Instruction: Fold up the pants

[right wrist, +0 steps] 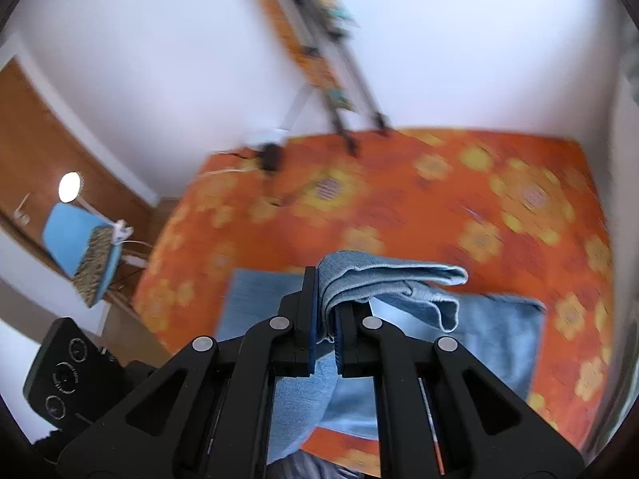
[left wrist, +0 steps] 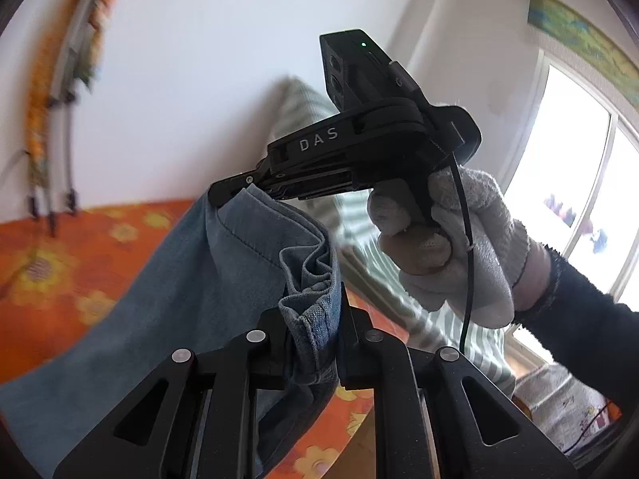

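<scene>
Blue denim pants (left wrist: 167, 287) hang between both grippers above an orange flowered bed cover (left wrist: 60, 247). In the left wrist view my left gripper (left wrist: 313, 311) is shut on a bunched, hemmed edge of the denim. Ahead of it, a gloved hand (left wrist: 459, 247) holds my right gripper (left wrist: 227, 193), which pinches another edge of the pants. In the right wrist view my right gripper (right wrist: 327, 303) is shut on a folded wad of the pants (right wrist: 399, 279). The rest of the pants lie flat on the bed cover (right wrist: 439, 183) below. The left gripper's camera body (right wrist: 60, 375) shows at the lower left.
A folded orange ironing board (right wrist: 319, 52) leans on the white wall beyond the bed. A striped cushion (left wrist: 303, 107) and a bright window (left wrist: 579, 183) lie to the right. A blue chair (right wrist: 80, 247) stands by a wooden door (right wrist: 40, 139) on the left.
</scene>
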Demonstrator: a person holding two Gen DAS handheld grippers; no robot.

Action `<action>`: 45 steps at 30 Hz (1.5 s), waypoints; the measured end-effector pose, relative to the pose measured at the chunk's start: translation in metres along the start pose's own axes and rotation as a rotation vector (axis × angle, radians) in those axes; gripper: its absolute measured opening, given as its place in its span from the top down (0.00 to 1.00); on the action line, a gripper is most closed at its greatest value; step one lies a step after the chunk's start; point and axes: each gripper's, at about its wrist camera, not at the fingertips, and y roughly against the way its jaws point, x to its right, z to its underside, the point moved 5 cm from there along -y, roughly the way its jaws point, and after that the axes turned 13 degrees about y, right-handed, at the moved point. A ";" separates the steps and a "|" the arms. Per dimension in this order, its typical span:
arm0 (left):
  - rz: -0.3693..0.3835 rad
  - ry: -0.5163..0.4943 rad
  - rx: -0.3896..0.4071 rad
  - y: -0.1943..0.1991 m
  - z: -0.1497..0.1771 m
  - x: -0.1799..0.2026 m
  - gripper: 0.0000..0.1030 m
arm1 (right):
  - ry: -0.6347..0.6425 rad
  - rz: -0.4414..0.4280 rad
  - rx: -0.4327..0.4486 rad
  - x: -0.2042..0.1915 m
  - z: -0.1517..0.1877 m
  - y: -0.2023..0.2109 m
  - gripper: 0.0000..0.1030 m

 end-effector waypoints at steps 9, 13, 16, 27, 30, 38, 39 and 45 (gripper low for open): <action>-0.023 -0.056 -0.198 -0.108 0.053 0.005 0.87 | -0.149 0.031 -0.096 0.113 0.083 -0.032 0.94; -0.009 -0.028 -0.230 -0.129 0.062 0.002 0.87 | -0.165 0.027 -0.109 0.139 0.104 -0.046 0.94; -0.001 -0.020 -0.261 -0.144 0.068 0.005 0.87 | -0.182 0.018 -0.118 0.151 0.116 -0.053 0.94; -0.010 0.032 -0.345 -0.110 0.081 0.006 0.74 | -0.152 0.051 -0.127 0.162 0.133 -0.071 0.94; -0.064 0.087 -0.288 -0.056 0.074 -0.018 0.73 | -0.147 0.067 -0.122 0.161 0.138 -0.074 0.94; -0.383 0.182 -0.159 0.050 0.071 -0.126 0.73 | 0.028 0.130 0.016 0.124 0.107 -0.027 0.94; -0.400 0.193 -0.153 0.055 0.073 -0.134 0.73 | 0.109 0.161 0.057 0.113 0.101 -0.017 0.94; -0.403 0.205 -0.212 0.029 0.089 -0.151 0.73 | 0.081 0.147 -0.059 0.138 0.117 -0.052 0.94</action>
